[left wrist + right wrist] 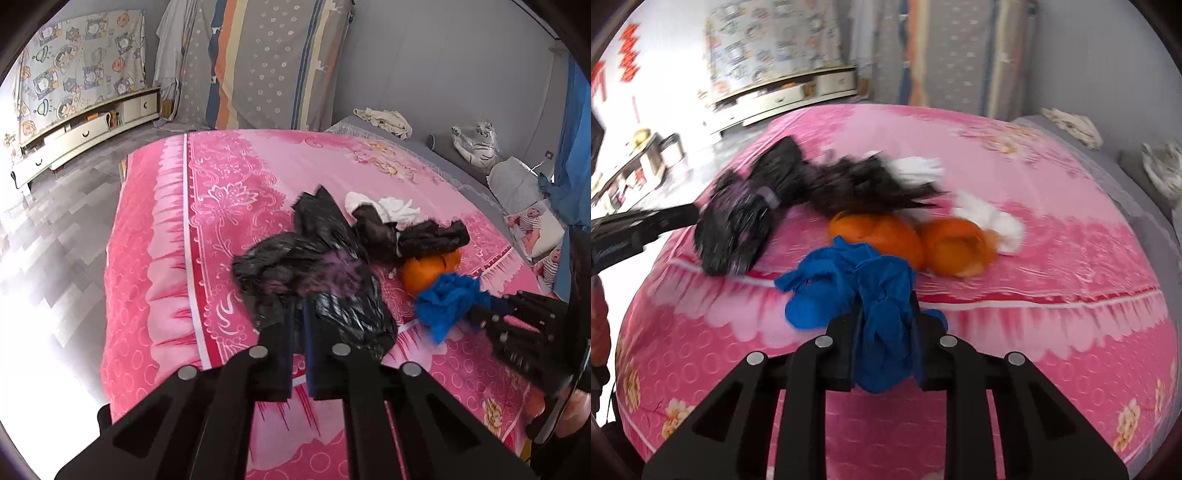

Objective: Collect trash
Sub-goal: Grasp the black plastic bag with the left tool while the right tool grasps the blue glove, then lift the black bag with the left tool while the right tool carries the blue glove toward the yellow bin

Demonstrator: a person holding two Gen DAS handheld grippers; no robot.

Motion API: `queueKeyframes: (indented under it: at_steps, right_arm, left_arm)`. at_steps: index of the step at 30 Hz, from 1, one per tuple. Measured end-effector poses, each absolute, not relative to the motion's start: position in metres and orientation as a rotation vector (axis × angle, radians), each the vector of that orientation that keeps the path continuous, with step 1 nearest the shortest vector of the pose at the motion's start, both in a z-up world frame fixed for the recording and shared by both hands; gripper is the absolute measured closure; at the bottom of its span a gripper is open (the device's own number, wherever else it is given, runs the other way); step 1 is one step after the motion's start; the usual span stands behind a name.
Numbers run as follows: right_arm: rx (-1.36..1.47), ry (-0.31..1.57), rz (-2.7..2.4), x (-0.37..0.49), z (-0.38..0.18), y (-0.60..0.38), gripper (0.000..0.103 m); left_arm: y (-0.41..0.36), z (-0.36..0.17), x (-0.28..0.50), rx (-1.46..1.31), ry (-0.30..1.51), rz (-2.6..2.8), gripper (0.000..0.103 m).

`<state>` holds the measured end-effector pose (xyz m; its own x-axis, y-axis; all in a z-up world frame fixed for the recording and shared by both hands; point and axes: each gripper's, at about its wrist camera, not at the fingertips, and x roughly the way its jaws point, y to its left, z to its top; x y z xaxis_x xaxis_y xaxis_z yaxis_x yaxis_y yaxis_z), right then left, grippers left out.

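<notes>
Pink floral bed spread wide, trash heaped mid-mattress. Black garbage bag pinched at its near edge by the left gripper, fingers closed on the crinkled film, bulk trailing away toward the far side. Crumpled blue glove clamped in the right gripper, held just right of the bag, the bag's mouth lying to the glove's left. Beyond: orange peels and white tissue loose on the bed.
</notes>
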<state>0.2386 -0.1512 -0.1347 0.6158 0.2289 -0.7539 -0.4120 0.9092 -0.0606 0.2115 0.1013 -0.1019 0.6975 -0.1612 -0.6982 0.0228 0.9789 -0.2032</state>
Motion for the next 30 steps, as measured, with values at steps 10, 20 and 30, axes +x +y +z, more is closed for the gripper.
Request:
queueKeyframes:
  at_steps: [10, 20, 30]
  right_arm:
    - [-0.121, 0.766, 0.185, 0.246, -0.109, -0.223, 0.084]
    - [-0.038, 0.75, 0.189, 0.215, -0.095, -0.253, 0.084]
    - [-0.042, 0.694, 0.257, 0.179, -0.073, -0.24, 0.084]
  left_arm:
    - [0.099, -0.086, 0.204, -0.159, 0.755, -0.105, 0.101]
    - [0.077, -0.087, 0.213, -0.071, 0.784, -0.153, 0.1]
    - [0.06, -0.101, 0.235, 0.015, 0.806, -0.129, 0.046]
